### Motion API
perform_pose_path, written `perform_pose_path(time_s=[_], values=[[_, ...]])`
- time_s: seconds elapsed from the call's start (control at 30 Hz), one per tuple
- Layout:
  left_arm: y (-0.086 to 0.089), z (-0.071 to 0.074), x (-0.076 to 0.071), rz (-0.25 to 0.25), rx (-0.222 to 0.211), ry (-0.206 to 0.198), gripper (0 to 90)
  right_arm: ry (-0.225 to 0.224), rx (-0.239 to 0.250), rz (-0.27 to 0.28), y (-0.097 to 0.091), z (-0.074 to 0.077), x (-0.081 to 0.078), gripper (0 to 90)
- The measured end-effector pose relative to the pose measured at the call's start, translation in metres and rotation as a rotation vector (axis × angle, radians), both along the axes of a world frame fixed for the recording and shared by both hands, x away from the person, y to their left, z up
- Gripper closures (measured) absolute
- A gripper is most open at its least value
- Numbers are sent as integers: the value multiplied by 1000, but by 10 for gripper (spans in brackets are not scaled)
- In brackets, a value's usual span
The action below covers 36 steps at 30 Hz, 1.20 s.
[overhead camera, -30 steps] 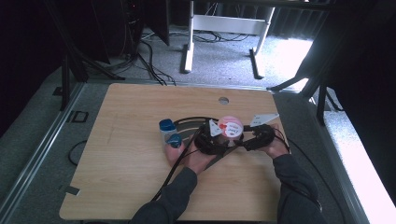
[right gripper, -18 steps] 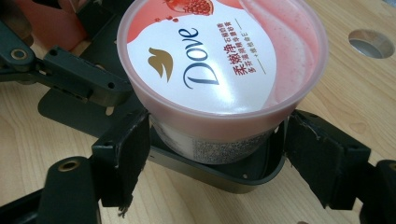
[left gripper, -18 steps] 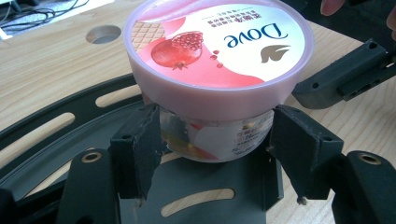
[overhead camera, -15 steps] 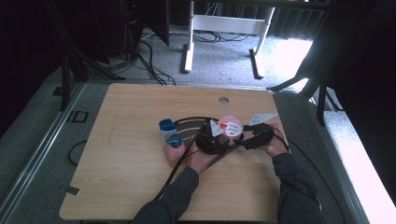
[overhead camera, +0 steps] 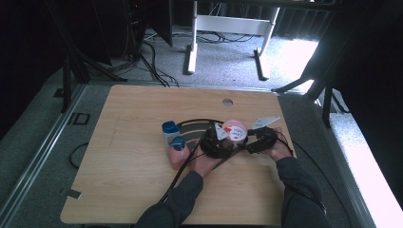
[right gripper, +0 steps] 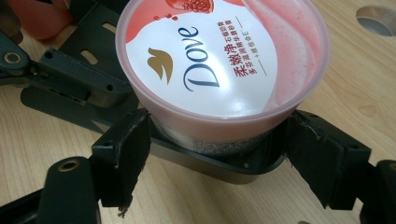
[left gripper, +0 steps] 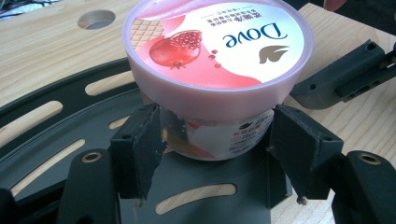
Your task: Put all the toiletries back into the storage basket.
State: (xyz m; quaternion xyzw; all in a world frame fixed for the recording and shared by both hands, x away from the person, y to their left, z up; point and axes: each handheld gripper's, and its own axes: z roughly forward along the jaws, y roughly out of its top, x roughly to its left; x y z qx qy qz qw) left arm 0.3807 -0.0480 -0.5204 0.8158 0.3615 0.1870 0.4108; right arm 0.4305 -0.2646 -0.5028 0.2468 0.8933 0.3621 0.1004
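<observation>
Person at the near edge of the wooden table [overhead camera: 123,156], both forearms in dark sleeves reaching forward and converging toward the table's middle-right. Left hand [overhead camera: 205,161] holds the left gripper [overhead camera: 219,141], forearm angled up and to the right. Right hand [overhead camera: 280,151] holds the right gripper [overhead camera: 251,144], forearm angled up and leftward, wrist bent in toward the tub.

Pink Dove tub [overhead camera: 235,130] stands upright on a black slotted tray [overhead camera: 192,129], lid on, between the two grippers. In the left gripper view the tub [left gripper: 215,70] sits between the jaws, which bracket its lower body under the lid rim; left jaw looks in contact, right jaw just beside or touching the wall, so it is pinching or very nearly so. In the right gripper view the tub [right gripper: 222,70] sits between spread jaws; gaps show on both sides, no contact, jaws resting over the tray edge [right gripper: 210,163].

Left of the tub: a bottle with a blue cap [overhead camera: 169,132] and a pink bottle with a blue cap [overhead camera: 178,151], just beside each other, near the left hand.
</observation>
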Motion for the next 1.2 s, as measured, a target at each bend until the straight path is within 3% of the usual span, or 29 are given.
perform_pose_path(time_s=[0.23, 0.33, 0.5, 0.93, 1.2], values=[[0, -5, 0, -5, -4, 20, 344, 7, -26, 0, 1, -5, 0, 227], [-1, -6, -1, -7, -11, 17, 346, 2, -61, 0, 3, -8, -1, 227], [-1, -6, 0, -10, -16, 21, 347, 7, -59, -6, 3, -8, -1, 225], [0, -12, -1, -10, -8, 44, 355, -14, -130, 2, 9, -6, -4, 221], [2, -13, -1, -18, -11, 41, 389, -9, -121, -8, 8, -6, -6, 230]])
